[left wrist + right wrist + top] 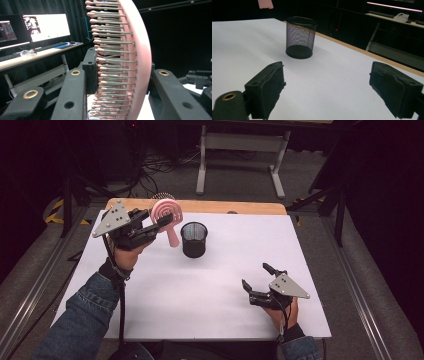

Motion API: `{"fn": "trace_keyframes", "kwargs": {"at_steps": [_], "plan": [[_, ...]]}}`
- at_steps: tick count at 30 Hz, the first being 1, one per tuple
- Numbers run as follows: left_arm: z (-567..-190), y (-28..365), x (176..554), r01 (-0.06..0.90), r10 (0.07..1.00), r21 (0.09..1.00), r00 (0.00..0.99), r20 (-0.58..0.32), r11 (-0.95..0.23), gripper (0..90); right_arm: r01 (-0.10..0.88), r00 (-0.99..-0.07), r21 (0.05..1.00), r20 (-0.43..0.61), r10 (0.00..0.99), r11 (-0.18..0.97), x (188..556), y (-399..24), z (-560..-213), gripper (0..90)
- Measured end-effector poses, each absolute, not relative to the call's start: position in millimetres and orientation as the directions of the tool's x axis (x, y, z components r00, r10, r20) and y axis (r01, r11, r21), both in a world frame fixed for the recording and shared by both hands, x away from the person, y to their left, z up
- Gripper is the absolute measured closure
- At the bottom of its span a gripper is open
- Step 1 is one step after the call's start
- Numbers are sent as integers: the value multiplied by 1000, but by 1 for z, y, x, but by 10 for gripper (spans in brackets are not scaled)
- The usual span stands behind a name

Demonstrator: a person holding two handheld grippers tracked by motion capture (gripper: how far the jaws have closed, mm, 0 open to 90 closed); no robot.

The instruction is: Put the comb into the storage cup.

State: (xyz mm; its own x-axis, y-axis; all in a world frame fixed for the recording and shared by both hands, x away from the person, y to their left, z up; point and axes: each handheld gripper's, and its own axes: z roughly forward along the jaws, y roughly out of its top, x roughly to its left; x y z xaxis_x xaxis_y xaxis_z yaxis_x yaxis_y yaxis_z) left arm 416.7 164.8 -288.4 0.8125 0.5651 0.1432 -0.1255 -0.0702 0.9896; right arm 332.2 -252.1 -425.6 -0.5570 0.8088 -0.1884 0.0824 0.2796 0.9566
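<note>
Hairbrush [165, 215] sits clamped in the left claw [161, 221] above the table [210, 295], just left of the mesh cup [194, 239].

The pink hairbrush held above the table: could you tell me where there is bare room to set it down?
The white table is bare between the black mesh cup and the near edge, left of the open right gripper. The right side beyond the cup is free too. It is crowded only around the cup, beside the left gripper clamping the hairbrush.

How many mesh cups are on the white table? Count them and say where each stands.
1. The black mesh cup stands upright on the white table, toward its far side, just right of the pink hairbrush clamped in the left gripper.
</note>
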Motion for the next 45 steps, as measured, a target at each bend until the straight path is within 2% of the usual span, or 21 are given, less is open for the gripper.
{"fn": "trace_keyframes", "kwargs": {"at_steps": [9, 23, 45], "plan": [[-277, 160, 427, -137, 569, 987, 807, 158, -80, 629, 84, -558, 956, -189, 808, 282, 332, -251, -426, 134], [-285, 138, 454, -129, 571, 990, 809, 138, -56, 629, 82, -558, 964, -166, 813, 253, 331, -253, -425, 141], [-305, 99, 479, -132, 552, 987, 818, 162, -94, 629, 80, -541, 965, -167, 825, 248, 332, -251, -427, 78]]}}
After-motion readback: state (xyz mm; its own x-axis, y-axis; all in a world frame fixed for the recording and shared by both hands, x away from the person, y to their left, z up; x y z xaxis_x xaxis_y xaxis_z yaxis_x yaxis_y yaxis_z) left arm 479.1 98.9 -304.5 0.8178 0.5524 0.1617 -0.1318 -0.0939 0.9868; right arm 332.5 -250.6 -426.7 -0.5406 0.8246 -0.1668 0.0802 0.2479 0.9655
